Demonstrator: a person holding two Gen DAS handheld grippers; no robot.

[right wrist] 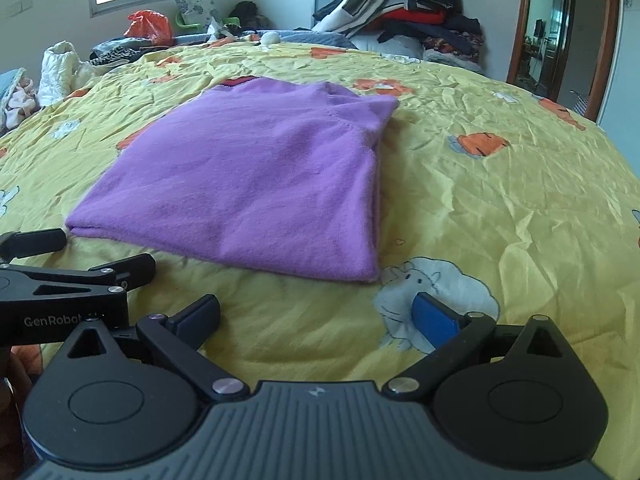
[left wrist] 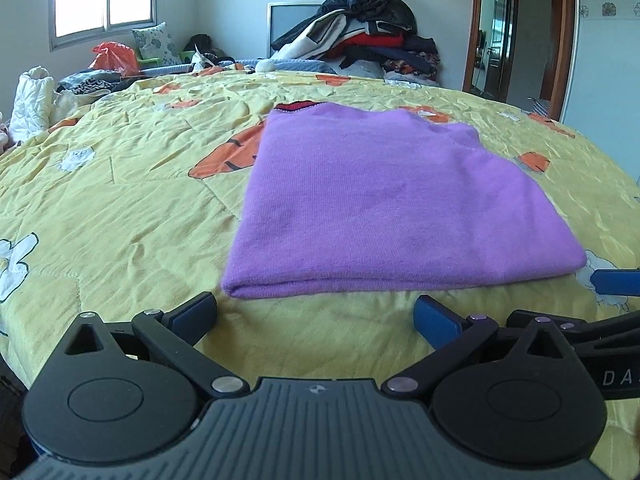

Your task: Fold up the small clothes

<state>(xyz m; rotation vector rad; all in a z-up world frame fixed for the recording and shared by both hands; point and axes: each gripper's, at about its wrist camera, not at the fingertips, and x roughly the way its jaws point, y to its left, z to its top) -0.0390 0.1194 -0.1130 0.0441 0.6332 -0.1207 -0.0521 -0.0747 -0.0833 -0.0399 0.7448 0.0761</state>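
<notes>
- Left wrist view: the left gripper (left wrist: pixel 316 314) hangs low over the yellow quilt (left wrist: pixel 120 184), fingers spread wide, nothing between them. Its blue pads sit just short of the near folded edge of the purple garment (left wrist: pixel 384 200), apart from it.
- Same view: the garment lies flat as a folded rectangle in the middle of the bed; a red trim (left wrist: pixel 294 106) peeks out at the far edge. The right gripper's blue finger (left wrist: pixel 616 282) shows at the frame's right side, near the garment's near-right corner.
- Risk, judged: a pinch taken too shallow at the near fold could catch only the top layer and peel the fold open; too deep could drag quilt with it.
- Right wrist view: the right gripper (right wrist: pixel 318 316) is likewise wide apart and empty, poised over a white cartoon print (right wrist: pixel 436 292) just beside the garment's (right wrist: pixel 248 176) near-right corner. The left gripper (right wrist: pixel 76 276) enters from the left, close to the near-left corner.
- Same view: the right side edge shows stacked layers, slightly uneven toward the far corner; an uneven lift could skew them.
- Room: bare quilt to the right and front; clothes pile (right wrist: pixel 412 4) and clutter stay well apart at the far side.
</notes>
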